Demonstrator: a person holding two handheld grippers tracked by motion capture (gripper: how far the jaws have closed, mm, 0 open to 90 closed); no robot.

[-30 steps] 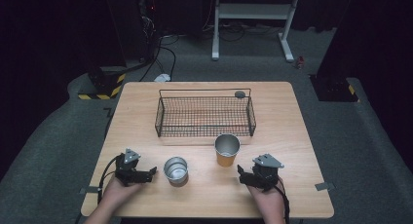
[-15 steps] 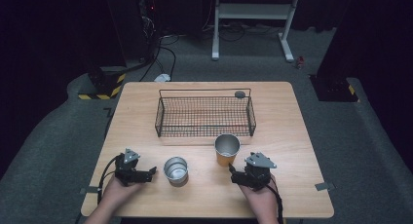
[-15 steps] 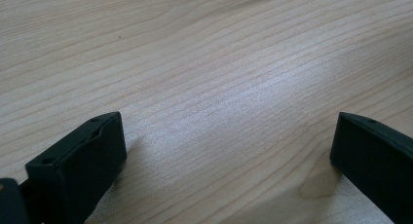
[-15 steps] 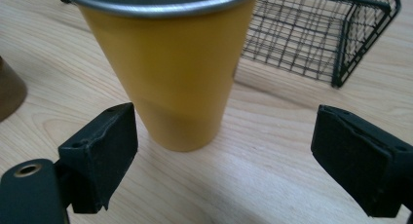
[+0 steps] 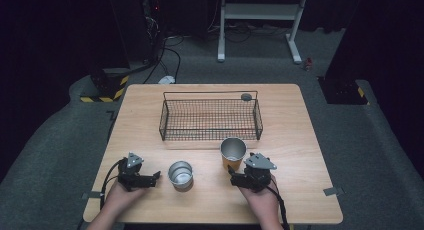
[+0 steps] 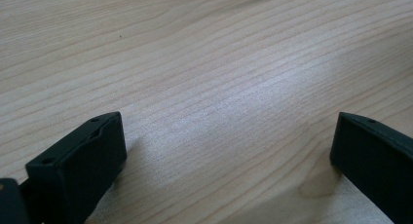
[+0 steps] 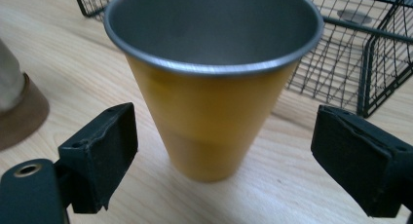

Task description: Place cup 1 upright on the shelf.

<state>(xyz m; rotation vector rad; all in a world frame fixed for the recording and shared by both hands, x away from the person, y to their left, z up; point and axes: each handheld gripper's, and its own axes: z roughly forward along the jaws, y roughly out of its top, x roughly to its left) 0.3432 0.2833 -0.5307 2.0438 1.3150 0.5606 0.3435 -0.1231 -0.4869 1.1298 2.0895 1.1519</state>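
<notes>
I see a pale wooden table bearing a black wire basket. Just in front of the basket stands an upright yellow metal cup. My right gripper sits just before the cup, jaws wide either side, untouching. My left gripper, jaws wide, rests beside a small steel cup.

Your right tool frames a tapered yellow metal cup with a grey steel rim, its two black jaws spread wide to either side of the cup's lower half, neither touching it. The cup stands upright on the pale wooden counter. Behind it sits a black wire basket. At your far left edge, a pale object on a brown base is only partly visible.
</notes>
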